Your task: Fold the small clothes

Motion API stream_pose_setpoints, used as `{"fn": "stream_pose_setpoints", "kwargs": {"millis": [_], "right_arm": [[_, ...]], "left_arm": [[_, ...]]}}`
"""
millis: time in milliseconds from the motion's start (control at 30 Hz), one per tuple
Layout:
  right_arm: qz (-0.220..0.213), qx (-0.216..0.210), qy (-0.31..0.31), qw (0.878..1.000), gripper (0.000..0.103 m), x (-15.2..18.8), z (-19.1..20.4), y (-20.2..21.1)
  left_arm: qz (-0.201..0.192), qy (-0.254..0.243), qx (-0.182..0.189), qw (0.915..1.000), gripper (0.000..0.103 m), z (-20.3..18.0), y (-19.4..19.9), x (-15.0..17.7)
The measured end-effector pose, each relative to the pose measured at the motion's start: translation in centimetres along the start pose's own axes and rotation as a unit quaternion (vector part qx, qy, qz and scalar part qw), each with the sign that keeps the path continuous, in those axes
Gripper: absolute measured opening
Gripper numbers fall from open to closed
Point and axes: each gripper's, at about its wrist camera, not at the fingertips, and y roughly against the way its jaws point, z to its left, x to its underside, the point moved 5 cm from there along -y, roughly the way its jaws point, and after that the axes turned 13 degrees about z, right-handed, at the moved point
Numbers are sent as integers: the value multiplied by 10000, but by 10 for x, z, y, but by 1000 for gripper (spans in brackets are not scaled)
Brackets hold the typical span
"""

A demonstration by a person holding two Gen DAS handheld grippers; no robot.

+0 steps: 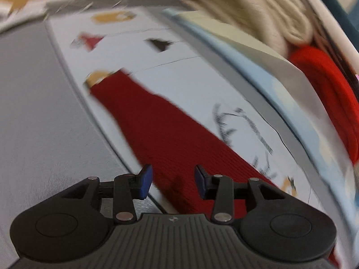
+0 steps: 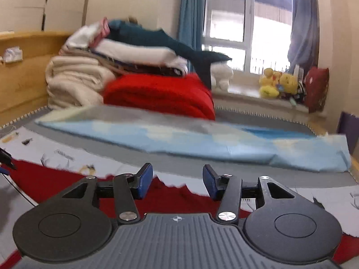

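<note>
Red knitted garment [image 1: 161,134] lies flat on a white printed sheet [image 1: 179,78], running from frame centre to the lower edge. Left gripper [image 1: 173,181] hovers low over its near end — blue pads apart, empty. Right gripper [image 2: 177,182] likewise spread, nothing between, red cloth [image 2: 44,179] beneath; folded blankets [image 2: 134,76] fill the upper left.

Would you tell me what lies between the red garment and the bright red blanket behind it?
In the right wrist view, a light blue sheet on the printed mat lies between the red garment and blanket.
</note>
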Motion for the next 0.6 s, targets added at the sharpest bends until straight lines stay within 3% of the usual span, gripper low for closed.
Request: {"fn": "stream_pose_setpoints", "kwargs": {"millis": [167, 267, 300, 367, 400, 433, 600], "right_arm": [[719, -188, -529, 9958, 51, 17, -22, -22], [967, -252, -1117, 9887, 51, 25, -37, -29], [1031, -288, -1325, 9854, 51, 26, -42, -33], [1106, -253, -1595, 9807, 51, 29, -49, -38], [1132, -207, -1714, 9785, 51, 30, -53, -39], [1145, -174, -1805, 9767, 51, 32, -56, -41], [1232, -61, -2441, 9619, 51, 40, -80, -44]], "left_arm": [[308, 571, 416, 9970, 45, 19, -15, -13], [445, 717, 347, 9958, 45, 24, -26, -13], [507, 743, 272, 9956, 40, 26, -30, -11], [450, 695, 113, 9965, 34, 27, -30, -10], [428, 687, 50, 9967, 21, 24, -29, -10], [373, 677, 6, 9970, 17, 23, -27, -10], [-284, -141, -166, 9994, 12, -19, 6, -11]]}}
